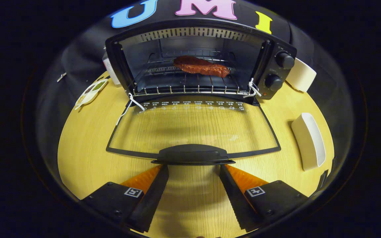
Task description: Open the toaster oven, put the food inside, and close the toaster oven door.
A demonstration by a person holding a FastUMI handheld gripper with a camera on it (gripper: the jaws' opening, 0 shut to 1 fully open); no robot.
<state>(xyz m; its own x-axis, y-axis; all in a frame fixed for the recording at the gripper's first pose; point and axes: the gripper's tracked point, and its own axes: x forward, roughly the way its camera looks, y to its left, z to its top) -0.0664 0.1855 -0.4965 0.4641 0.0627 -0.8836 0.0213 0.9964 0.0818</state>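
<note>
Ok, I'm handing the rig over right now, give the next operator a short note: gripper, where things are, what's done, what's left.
Gripper: open, empty, fingers spread just short of the door handle, one tip near each end of it.
Toaster oven: door folded fully down, lying flat over the wooden table.
Food: a reddish-brown slab on the wire rack inside the oven.
Done: oven opened, food in.
Left: take the handle, swing the door up and shut. Mind the white dish to the right of the door.
</note>
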